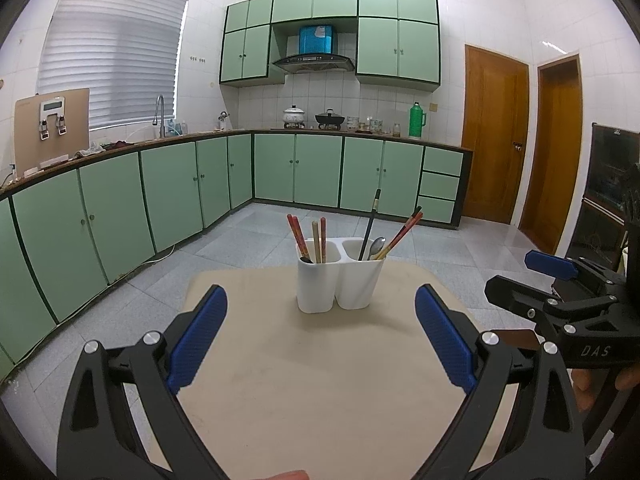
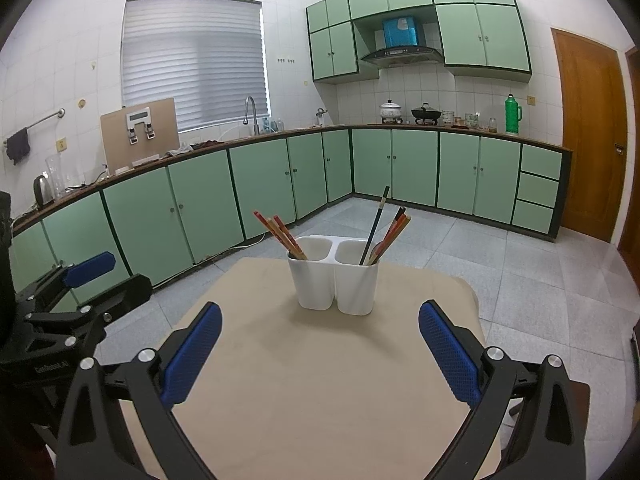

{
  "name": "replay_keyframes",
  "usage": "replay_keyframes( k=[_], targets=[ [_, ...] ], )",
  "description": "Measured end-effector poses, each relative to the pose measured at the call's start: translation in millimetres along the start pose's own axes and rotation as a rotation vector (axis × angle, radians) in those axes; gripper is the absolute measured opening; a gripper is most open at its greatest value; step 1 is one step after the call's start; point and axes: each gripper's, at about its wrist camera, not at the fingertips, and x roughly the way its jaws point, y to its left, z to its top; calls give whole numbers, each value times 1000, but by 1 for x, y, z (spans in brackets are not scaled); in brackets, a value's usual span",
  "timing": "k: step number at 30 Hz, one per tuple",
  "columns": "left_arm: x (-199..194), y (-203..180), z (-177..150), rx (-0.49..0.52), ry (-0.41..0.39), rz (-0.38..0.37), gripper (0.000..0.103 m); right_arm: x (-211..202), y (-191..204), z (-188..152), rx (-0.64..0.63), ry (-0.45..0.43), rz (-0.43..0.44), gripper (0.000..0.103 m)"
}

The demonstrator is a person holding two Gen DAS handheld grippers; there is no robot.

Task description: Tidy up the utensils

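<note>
— While both tools hover, where is the holder?

— White two-cup holder (image 1: 340, 280) stands on the beige table (image 1: 320, 380); red chopsticks (image 1: 298, 238) in its left cup, a spoon (image 1: 377, 247) and dark chopsticks (image 1: 370, 228) in its right.

— And the grippers?

— Left gripper (image 1: 320, 340) and right gripper (image 2: 320, 348) sit short of the holder; jaws apart, empty.

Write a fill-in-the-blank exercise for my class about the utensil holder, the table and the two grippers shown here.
1. The white plastic two-compartment utensil holder stands on a beige ____.
2. The metal spoon sits in the holder's ____ compartment.
3. The left gripper and the right gripper both have their jaws ____.
4. The grippers' finger pads are coloured ____.

Missing words: table; right; open; blue
</note>
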Motion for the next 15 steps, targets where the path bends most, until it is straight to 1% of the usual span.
replay_keyframes(
  k=[15],
  targets=[
    [-2, 1, 1, -1, 0, 2, 92, 0, 0, 1, -3, 1, -1, 97]
  ],
)
